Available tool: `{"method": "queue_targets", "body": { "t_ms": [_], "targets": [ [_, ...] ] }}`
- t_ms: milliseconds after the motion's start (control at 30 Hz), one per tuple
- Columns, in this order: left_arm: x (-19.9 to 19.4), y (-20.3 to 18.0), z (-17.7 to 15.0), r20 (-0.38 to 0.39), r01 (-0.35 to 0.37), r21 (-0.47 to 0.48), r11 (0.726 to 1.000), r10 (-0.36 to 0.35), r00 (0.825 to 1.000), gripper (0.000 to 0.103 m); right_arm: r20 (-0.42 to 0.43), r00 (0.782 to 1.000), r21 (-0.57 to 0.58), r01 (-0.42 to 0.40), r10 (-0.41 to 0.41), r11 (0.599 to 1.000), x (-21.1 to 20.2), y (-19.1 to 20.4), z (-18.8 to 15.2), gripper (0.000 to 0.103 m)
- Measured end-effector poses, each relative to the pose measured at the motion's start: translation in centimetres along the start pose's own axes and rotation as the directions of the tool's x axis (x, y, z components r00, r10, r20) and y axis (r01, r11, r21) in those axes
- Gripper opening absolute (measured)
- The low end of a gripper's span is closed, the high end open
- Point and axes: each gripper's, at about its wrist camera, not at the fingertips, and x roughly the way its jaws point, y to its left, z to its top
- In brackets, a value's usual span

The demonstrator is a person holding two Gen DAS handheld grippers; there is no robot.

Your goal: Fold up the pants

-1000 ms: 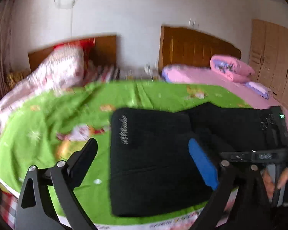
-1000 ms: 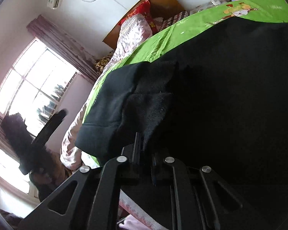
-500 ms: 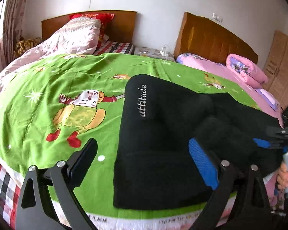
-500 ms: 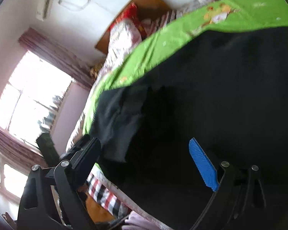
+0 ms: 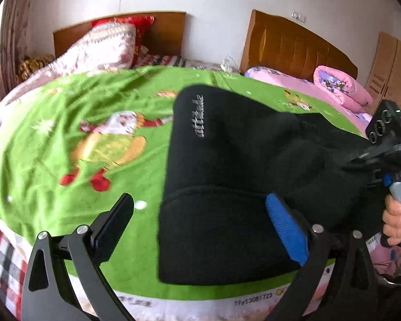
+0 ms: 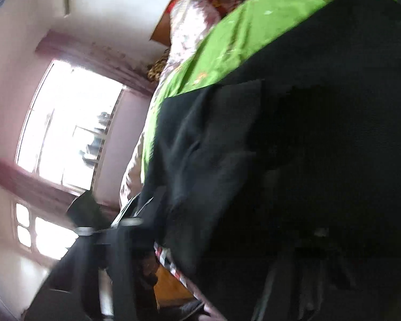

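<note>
Black pants (image 5: 227, 176) lie folded on a green bedspread (image 5: 74, 133), a grey word printed near their far edge. My left gripper (image 5: 200, 222) hovers open over their near end, one black pad (image 5: 112, 224) above the spread and one blue pad (image 5: 286, 224) above the cloth, neither touching. My right gripper (image 5: 355, 160), held by a hand (image 5: 395, 214), sits at the pants' right side, where the cloth bunches up. In the blurred right wrist view the pants (image 6: 294, 133) fill the frame; that gripper (image 6: 222, 208) is closing with black cloth between its jaws, pads hidden.
The bed's near edge (image 5: 200, 299) runs just under my left gripper. A quilt and red pillow (image 5: 112, 45) lie at the wooden headboard. A second bed with pink bedding (image 5: 342, 88) stands to the right, a wardrobe (image 5: 393, 72) behind it. A bright window (image 6: 66, 128) is on the left.
My right gripper let go of the bunched black cloth, opened wide, slid along the pants and now narrows again. The left gripper sank slightly toward the bed, still open.
</note>
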Motion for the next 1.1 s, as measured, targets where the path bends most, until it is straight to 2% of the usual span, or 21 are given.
{"method": "queue_targets", "body": {
  "t_ms": [67, 167, 333, 433, 500, 567, 633, 667, 733, 767, 833, 933, 1000, 1100],
  "targets": [
    [-1.8, 0.6, 0.1, 0.046, -0.048, 0.008, 0.999, 0.048, 0.998, 0.099, 0.031, 1.000, -0.040, 0.005, -0.004, 0.999, -0.5, 0.5, -0.7, 0.025],
    [-4.5, 1.8, -0.5, 0.095, -0.091, 0.007, 0.996, 0.090, 0.991, 0.099, 0.104, 0.995, -0.089, 0.008, 0.001, 0.996, -1.7, 2.0, -0.7, 0.021],
    [-6.3, 0.3, -2.0, 0.062, -0.080, 0.096, 0.992, 0.075, 0.995, 0.099, 0.214, 0.977, -0.212, 0.028, 0.018, 0.977, -2.9, 6.7, 1.0, 0.020],
    [-5.1, -1.7, -2.5, 0.026, -0.056, 0.134, 0.989, 0.053, 0.998, 0.099, 0.242, 0.970, -0.279, 0.036, 0.034, 0.960, -3.4, 9.5, 1.9, 0.019],
    [-3.5, -2.5, -2.2, 0.010, -0.075, 0.132, 0.988, 0.074, 0.997, 0.099, 0.255, 0.966, -0.319, 0.046, 0.039, 0.947, -4.1, 11.3, 2.3, 0.019],
    [-1.5, -2.2, -1.3, -0.014, -0.140, 0.091, 0.986, 0.142, 0.990, 0.099, 0.275, 0.960, -0.344, 0.059, 0.041, 0.937, -4.6, 12.4, 2.3, 0.019],
    [0.1, -0.9, -0.7, -0.034, -0.228, 0.045, 0.972, 0.230, 0.973, 0.101, 0.310, 0.949, -0.360, 0.065, 0.053, 0.931, -6.0, 13.0, 2.2, 0.018],
    [0.7, -0.4, -0.7, -0.057, -0.240, 0.037, 0.970, 0.241, 0.969, 0.102, 0.327, 0.943, -0.361, 0.065, 0.061, 0.930, -6.8, 13.2, 2.1, 0.018],
    [0.7, 0.8, -1.0, -0.060, -0.170, -0.005, 0.985, 0.169, 0.984, 0.102, 0.362, 0.930, -0.358, 0.078, 0.062, 0.930, -8.5, 12.6, 1.3, 0.017],
    [0.4, 0.8, -1.1, -0.053, -0.163, -0.001, 0.987, 0.163, 0.985, 0.102, 0.368, 0.928, -0.353, 0.082, 0.058, 0.932, -8.8, 12.3, 1.0, 0.017],
    [-0.1, 0.3, -1.4, -0.029, -0.196, 0.035, 0.980, 0.197, 0.980, 0.102, 0.377, 0.926, -0.317, 0.097, 0.032, 0.944, -9.1, 10.5, -0.3, 0.017],
    [-0.2, -0.2, -1.6, -0.022, -0.226, 0.057, 0.972, 0.228, 0.973, 0.102, 0.384, 0.922, -0.246, 0.155, -0.051, 0.957, -9.5, 6.2, -2.3, 0.017],
    [-0.1, -0.2, -1.5, -0.027, -0.221, 0.056, 0.974, 0.222, 0.975, 0.102, 0.352, 0.927, -0.165, 0.197, -0.129, 0.966, -9.0, 2.3, -3.2, 0.017],
    [0.3, -0.9, -1.3, -0.030, -0.228, 0.076, 0.971, 0.230, 0.973, 0.102, 0.288, 0.941, -0.086, 0.211, -0.178, 0.974, -7.8, -1.6, -4.6, 0.016]
  ]
}}
